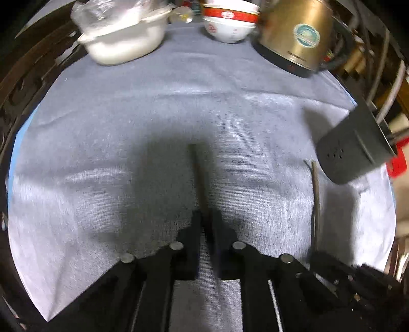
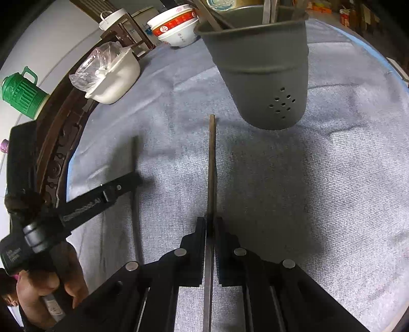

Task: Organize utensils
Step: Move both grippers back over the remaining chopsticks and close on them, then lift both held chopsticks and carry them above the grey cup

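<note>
My left gripper (image 1: 207, 217) is shut on a dark chopstick (image 1: 198, 173) that points forward over the grey cloth. My right gripper (image 2: 210, 221) is shut on a second chopstick (image 2: 211, 163), whose tip lies just short of the dark grey utensil holder (image 2: 265, 74). The holder has drain holes and has several utensils standing in it. In the left wrist view the holder (image 1: 358, 150) is at the right and the right gripper's chopstick (image 1: 316, 194) is beside it. In the right wrist view the left gripper (image 2: 130, 178) and its chopstick (image 2: 134, 163) are at the left.
A white pot with a plastic bag (image 1: 122, 38), stacked red-and-white bowls (image 1: 230, 20) and a gold kettle (image 1: 294, 35) stand at the far edge of the grey cloth (image 1: 127, 127). A green jug (image 2: 21, 92) stands beyond the table's dark carved rim (image 2: 58, 143).
</note>
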### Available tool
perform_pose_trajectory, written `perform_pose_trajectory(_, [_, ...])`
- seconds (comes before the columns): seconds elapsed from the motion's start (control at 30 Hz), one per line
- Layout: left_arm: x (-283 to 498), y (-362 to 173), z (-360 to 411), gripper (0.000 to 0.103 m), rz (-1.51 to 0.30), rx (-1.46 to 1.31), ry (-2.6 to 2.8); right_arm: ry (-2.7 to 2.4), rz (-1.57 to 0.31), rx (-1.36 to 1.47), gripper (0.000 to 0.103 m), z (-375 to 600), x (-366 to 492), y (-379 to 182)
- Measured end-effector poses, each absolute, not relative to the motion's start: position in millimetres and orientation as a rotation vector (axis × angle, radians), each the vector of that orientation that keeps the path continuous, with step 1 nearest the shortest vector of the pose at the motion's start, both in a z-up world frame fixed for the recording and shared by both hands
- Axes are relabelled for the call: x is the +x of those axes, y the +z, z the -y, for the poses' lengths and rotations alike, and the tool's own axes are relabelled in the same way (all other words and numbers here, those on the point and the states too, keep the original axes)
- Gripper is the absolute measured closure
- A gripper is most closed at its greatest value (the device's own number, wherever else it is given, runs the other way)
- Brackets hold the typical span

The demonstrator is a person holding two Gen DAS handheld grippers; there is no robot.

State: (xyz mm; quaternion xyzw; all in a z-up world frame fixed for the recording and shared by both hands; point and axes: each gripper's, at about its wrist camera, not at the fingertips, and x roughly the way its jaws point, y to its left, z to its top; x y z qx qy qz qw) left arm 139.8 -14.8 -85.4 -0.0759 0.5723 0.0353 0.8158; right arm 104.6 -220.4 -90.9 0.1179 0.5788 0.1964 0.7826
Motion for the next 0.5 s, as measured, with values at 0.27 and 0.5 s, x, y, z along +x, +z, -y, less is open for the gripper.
perform_pose_trajectory(0.27, [125.7,-83.6,-31.9,0.097,-1.252,-0.116,0.093,0.446,-1.249,0.242,0.093,209.9,103.7,-89.3])
perform_pose_trajectory(0.5, [125.2,-72.1,-50.8,0.059,-1.243,-0.205,0.053,0.425,-1.296,0.234,0.093,206.8,112.1,-91.8])
